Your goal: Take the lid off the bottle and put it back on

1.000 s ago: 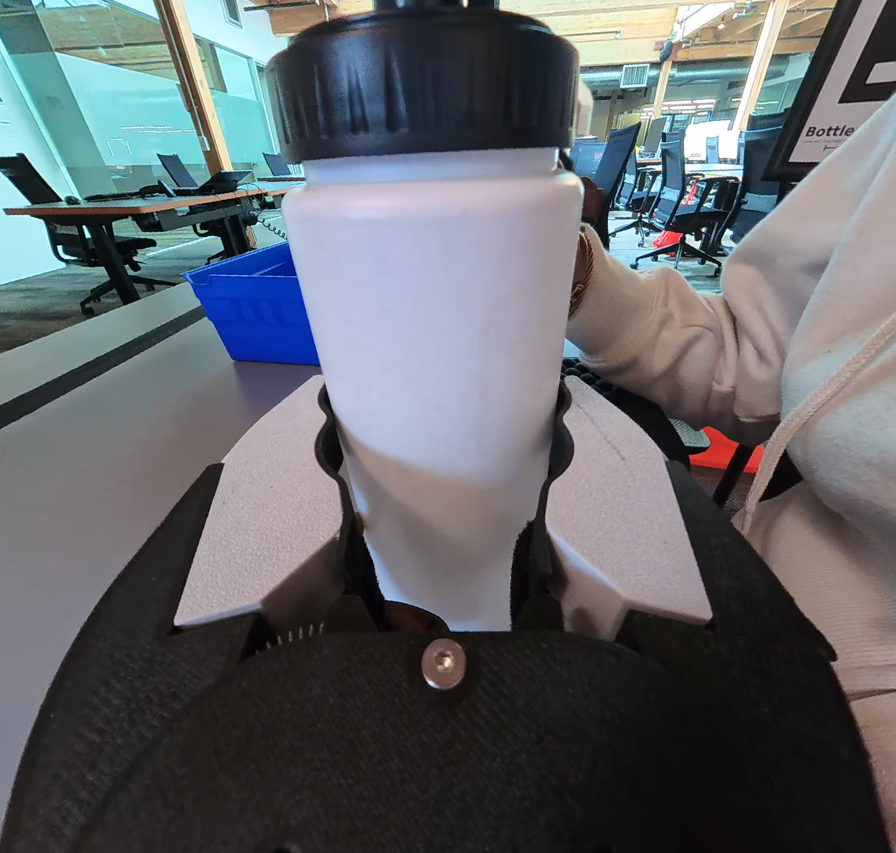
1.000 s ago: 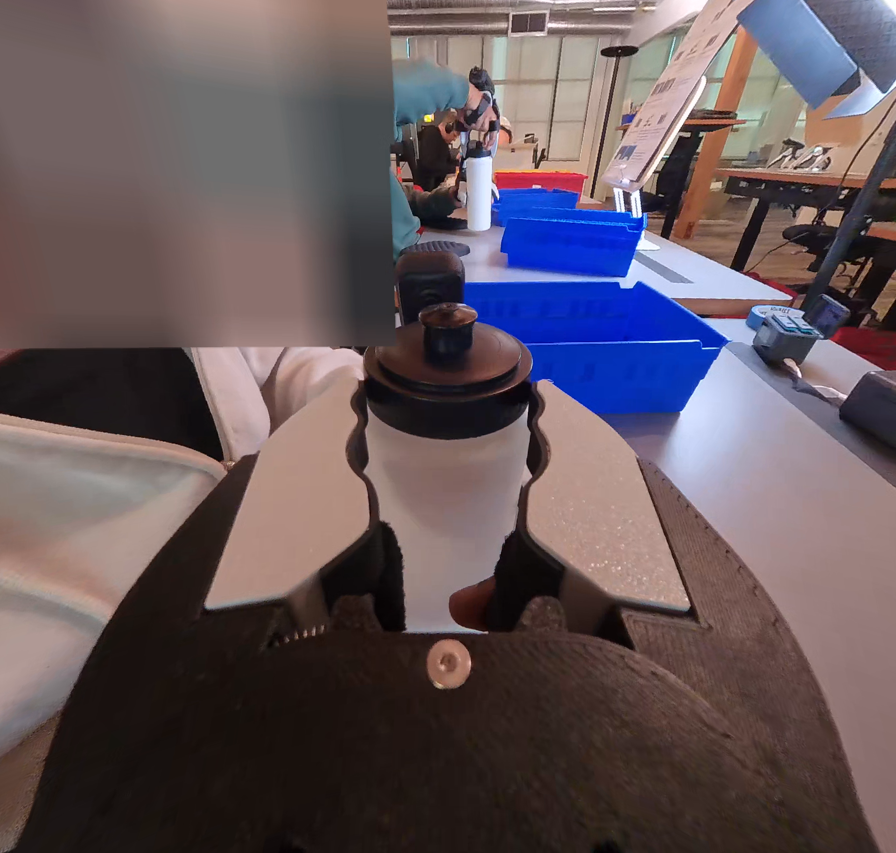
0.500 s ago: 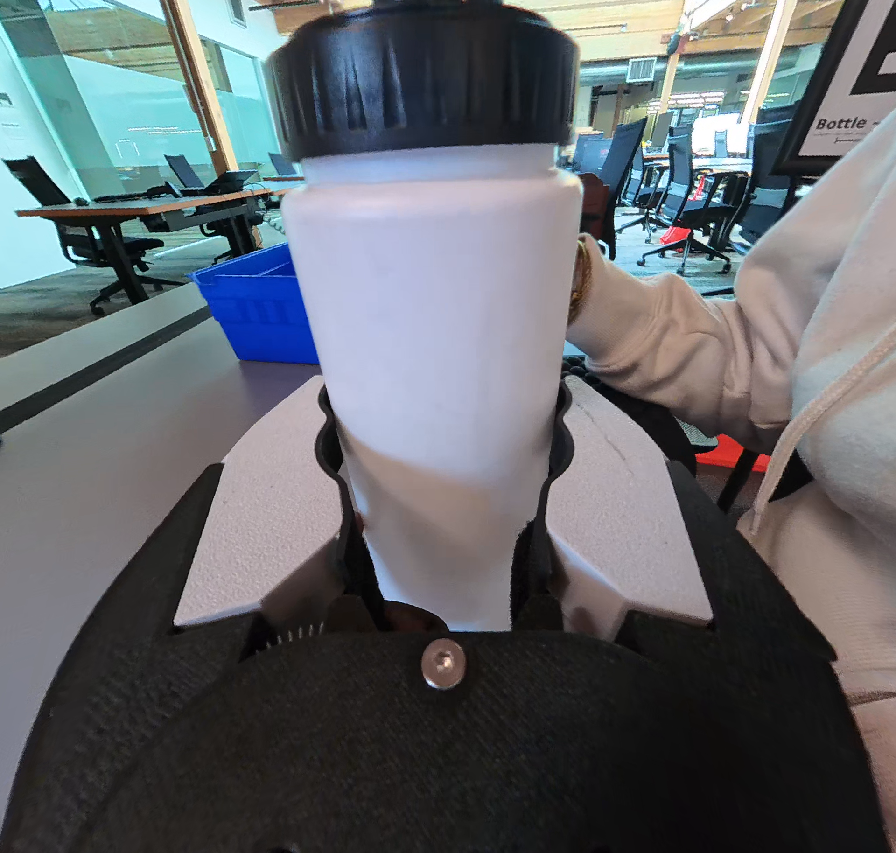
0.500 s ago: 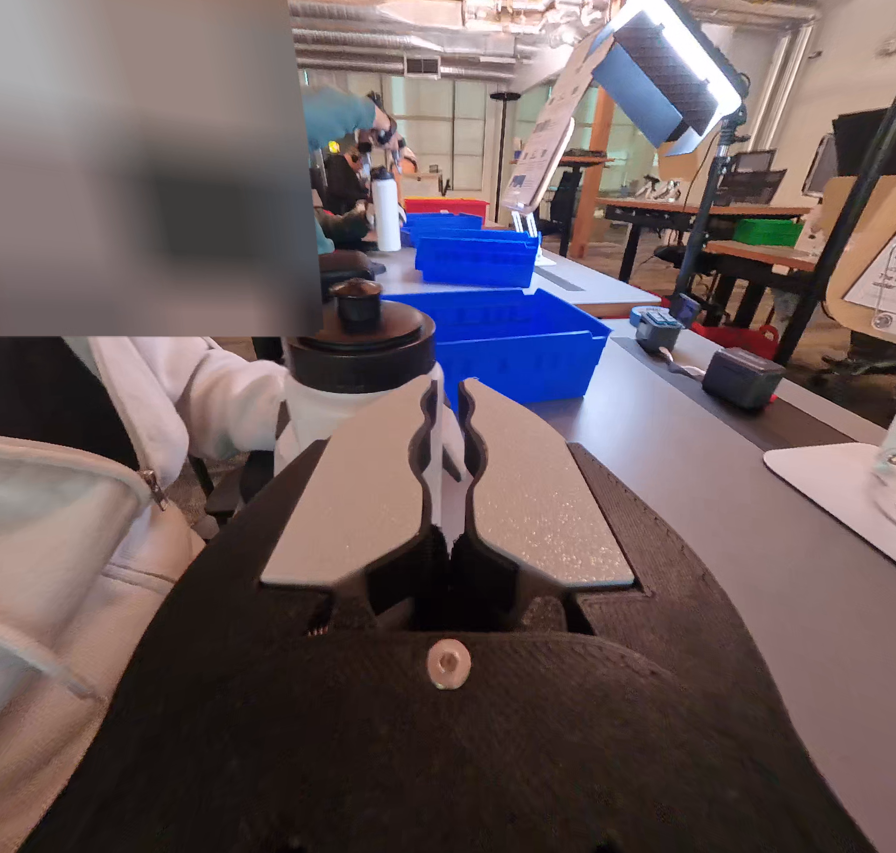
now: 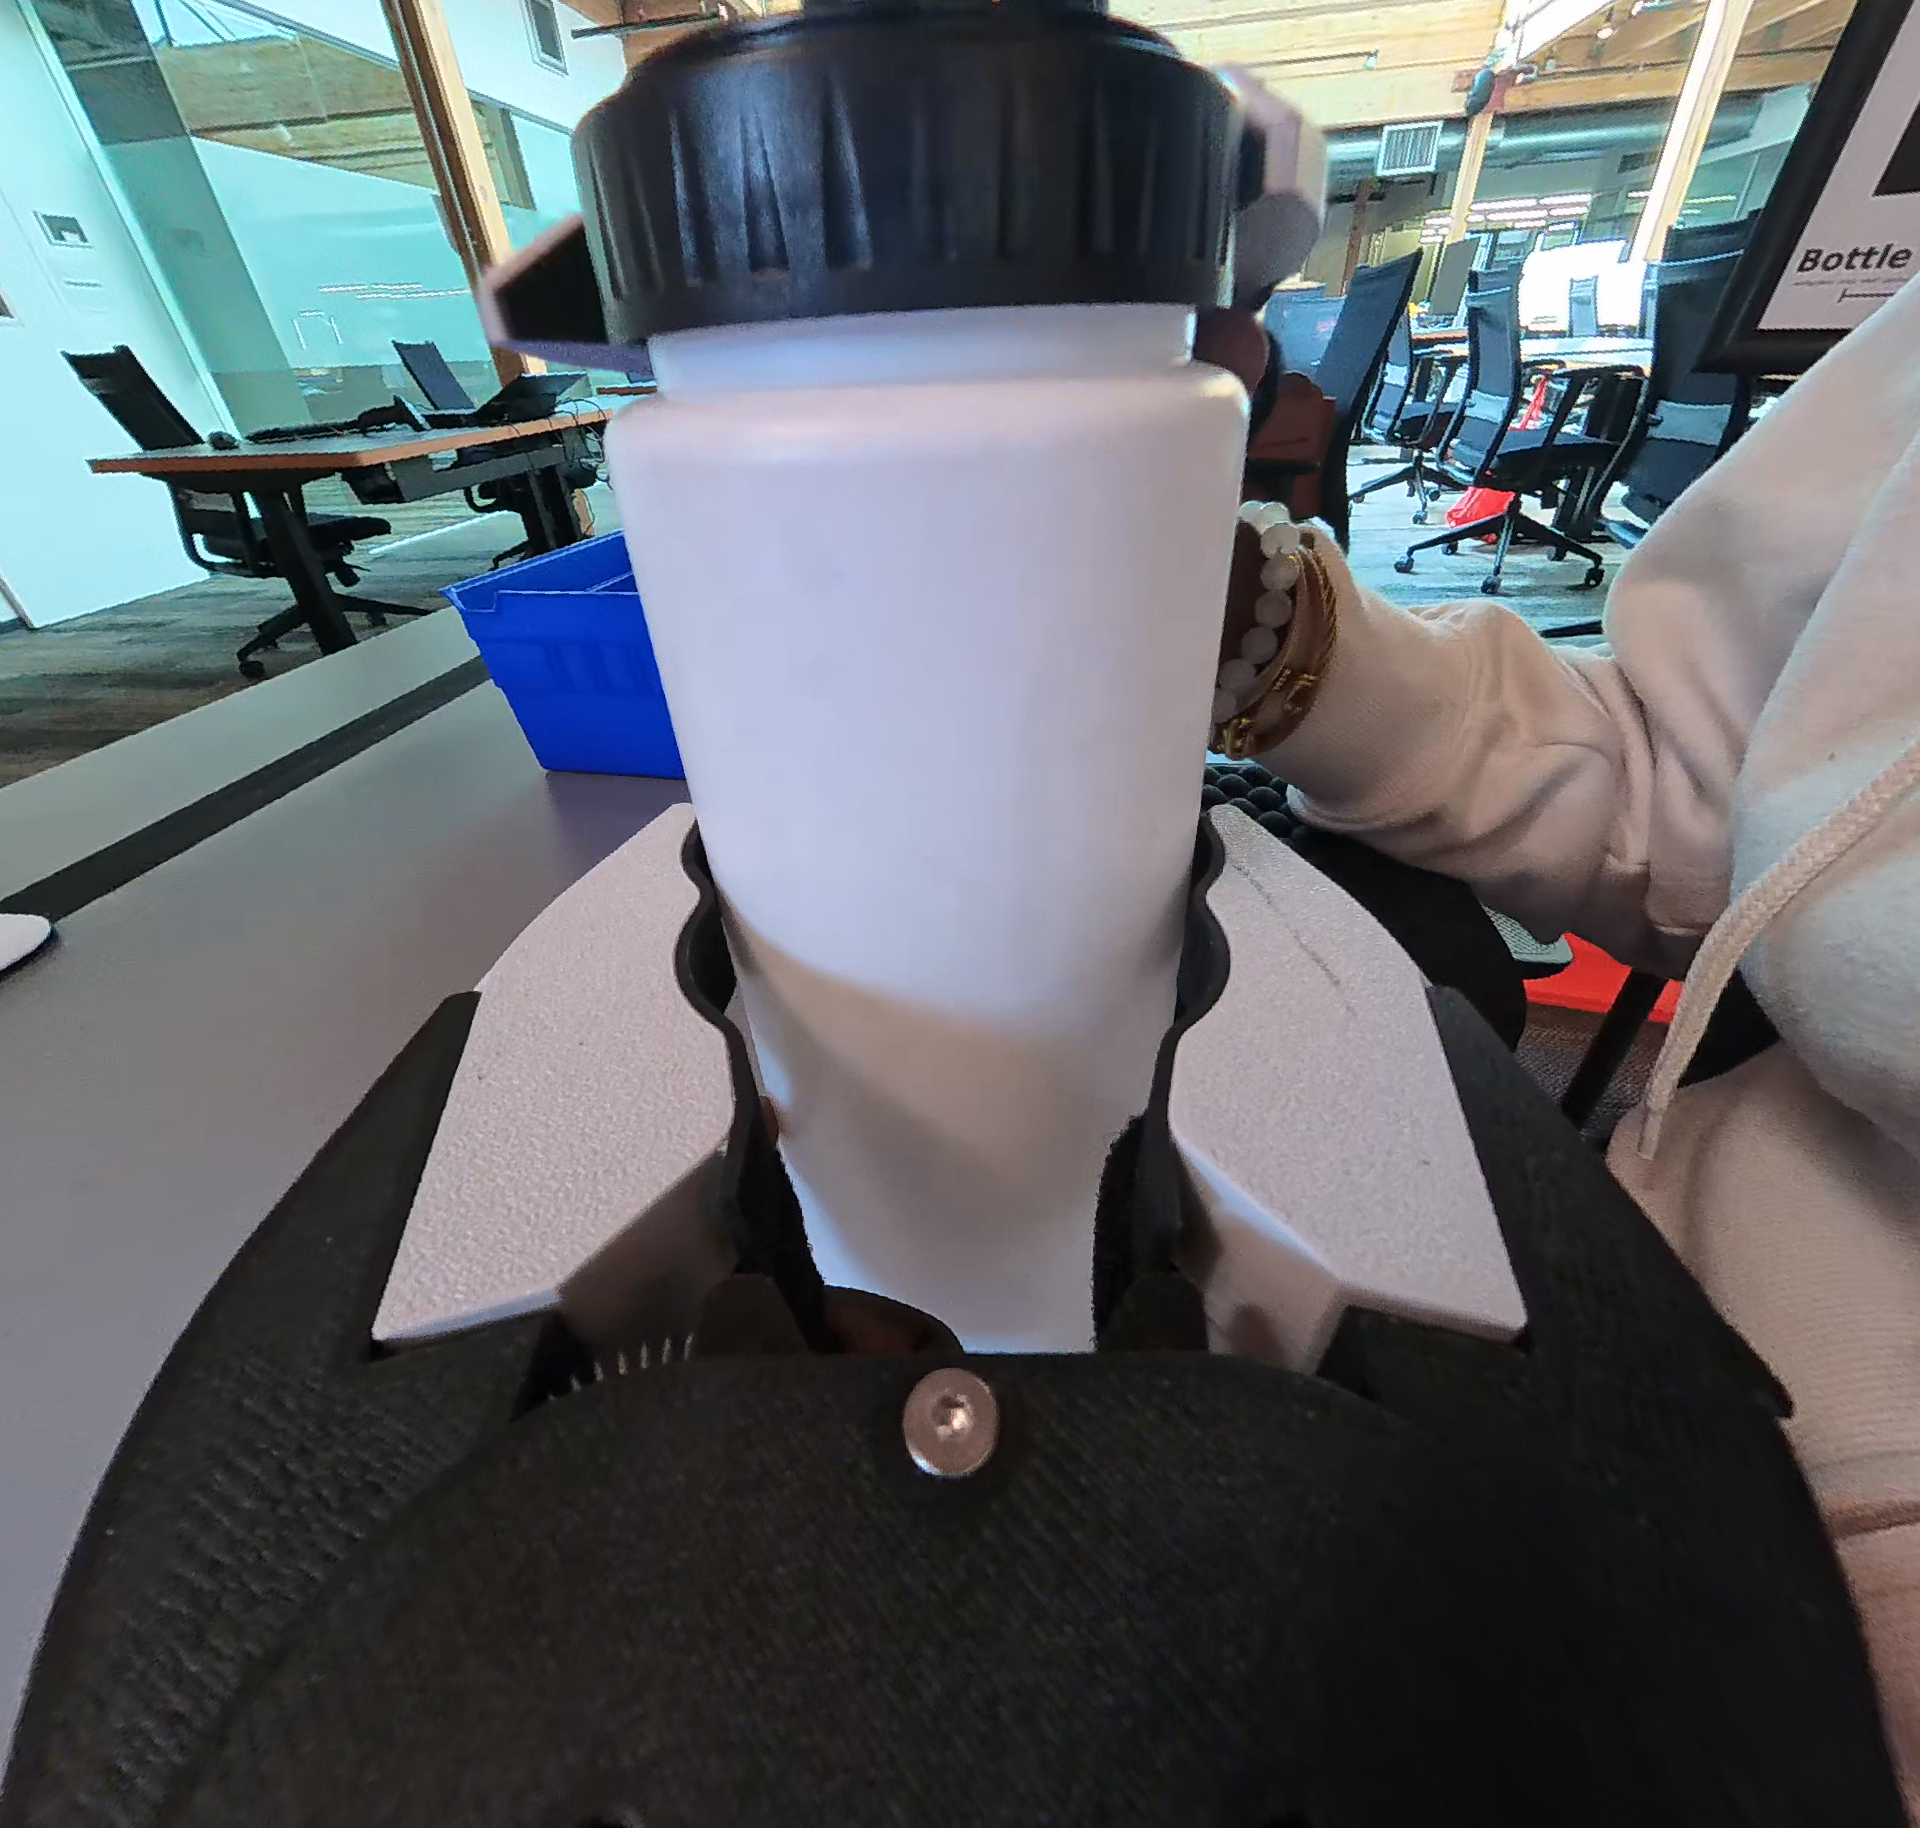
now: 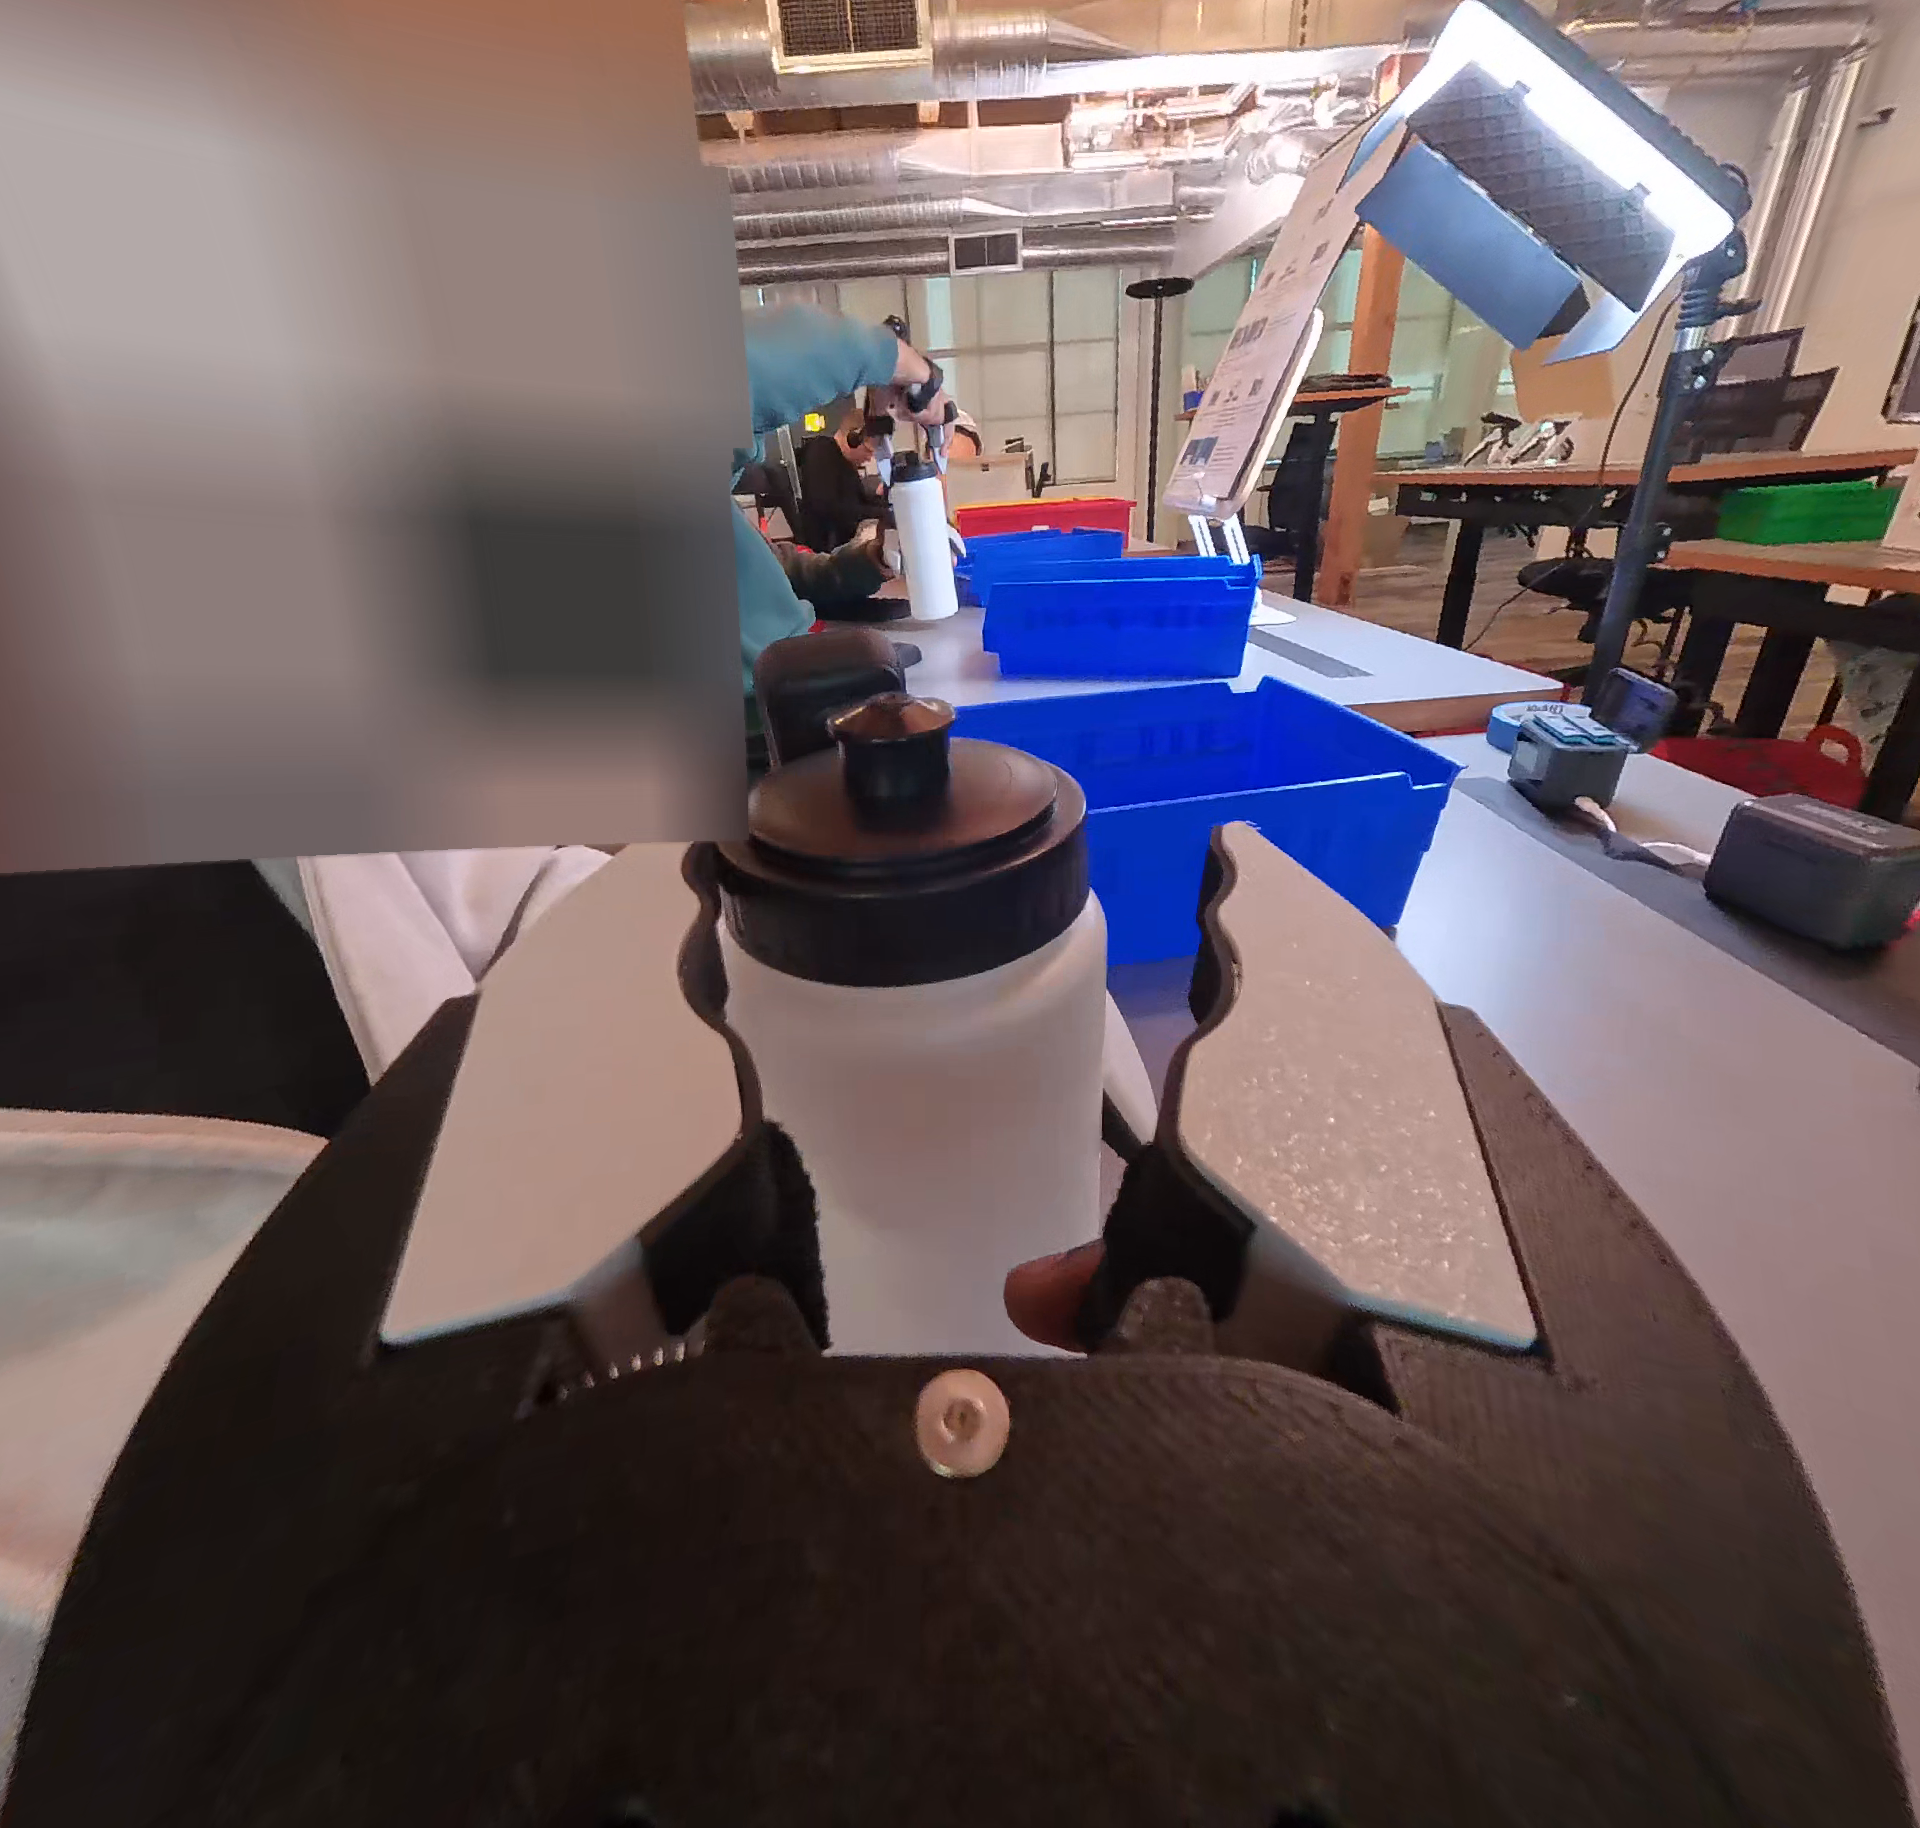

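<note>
left gripper (image 5: 951, 957): clamped on lower body of white bottle (image 5: 935, 698), held upright over table (image 5: 208, 999) | right gripper (image 6: 961, 931): fingers spread wide astride black lid (image 6: 904, 885), left finger touching | advice: lid to be centred, squeezed evenly before twisting, bottle kept steady | blue bin (image 6: 1247, 802) beyond

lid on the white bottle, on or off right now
On. The black lid sits squarely on the white bottle, no gap showing at the neck. Whether it is screwed tight, cannot tell.
</note>
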Motion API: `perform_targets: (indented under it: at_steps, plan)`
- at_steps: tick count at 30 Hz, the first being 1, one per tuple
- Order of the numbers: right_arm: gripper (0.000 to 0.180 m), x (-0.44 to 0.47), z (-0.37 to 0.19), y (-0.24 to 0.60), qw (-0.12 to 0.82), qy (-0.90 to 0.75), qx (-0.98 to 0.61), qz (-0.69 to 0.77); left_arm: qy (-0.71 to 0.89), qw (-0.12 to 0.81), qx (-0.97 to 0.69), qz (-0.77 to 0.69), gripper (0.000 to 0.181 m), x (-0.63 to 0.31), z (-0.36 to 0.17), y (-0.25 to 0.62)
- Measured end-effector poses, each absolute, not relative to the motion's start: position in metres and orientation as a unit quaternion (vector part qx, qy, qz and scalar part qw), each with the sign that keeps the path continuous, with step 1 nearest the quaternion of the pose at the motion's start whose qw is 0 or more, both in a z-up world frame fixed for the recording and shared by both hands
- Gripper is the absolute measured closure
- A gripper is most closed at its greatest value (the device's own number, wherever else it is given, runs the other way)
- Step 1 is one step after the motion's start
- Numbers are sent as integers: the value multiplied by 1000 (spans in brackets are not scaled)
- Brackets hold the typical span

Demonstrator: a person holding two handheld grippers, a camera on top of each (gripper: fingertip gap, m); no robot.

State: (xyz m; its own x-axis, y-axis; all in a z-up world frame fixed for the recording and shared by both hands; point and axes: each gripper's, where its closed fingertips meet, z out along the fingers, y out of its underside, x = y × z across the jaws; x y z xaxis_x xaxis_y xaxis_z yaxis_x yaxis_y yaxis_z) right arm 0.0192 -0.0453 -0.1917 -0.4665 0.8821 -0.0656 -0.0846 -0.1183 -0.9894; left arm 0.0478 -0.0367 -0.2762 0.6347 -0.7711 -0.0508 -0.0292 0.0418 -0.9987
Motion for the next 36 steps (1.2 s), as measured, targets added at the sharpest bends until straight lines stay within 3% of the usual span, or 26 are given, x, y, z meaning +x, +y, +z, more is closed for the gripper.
perform_targets:
  at_steps: [5, 10, 12, 15, 18, 23, 25, 27, 33, 36]
  plan:
    - [102, 33, -193, -36, 377, -558, -349, 652, 315, 647, -632, -289, 96, 47, -276, -36]
    - [125, 39, -191, -19, 392, -530, -360, 660, 308, 646, -633, -294, 96, 44, -276, -36]
    - [154, 38, -189, -11, 413, -514, -372, 654, 323, 645, -627, -293, 96, 48, -276, -39]
    - [164, 35, -194, -11, 429, -530, -370, 631, 330, 646, -627, -285, 96, 52, -276, -39]
    - [151, 35, -193, -4, 442, -518, -384, 624, 314, 646, -633, -289, 95, 47, -276, -36]
    - [84, 41, -184, -18, 390, -505, -360, 680, 313, 651, -633, -279, 95, 47, -276, -34]
    - [71, 29, -188, -36, 385, -537, -364, 657, 306, 653, -635, -276, 95, 46, -276, -32]
    - [70, 16, -190, -52, 406, -567, -368, 615, 300, 657, -638, -267, 95, 44, -276, -30]
    - [99, -7, -194, -47, 478, -558, -460, 498, 282, 668, -646, -241, 95, 40, -276, -25]
    - [101, -5, -196, -48, 463, -571, -463, 495, 290, 662, -644, -250, 95, 42, -276, -27]
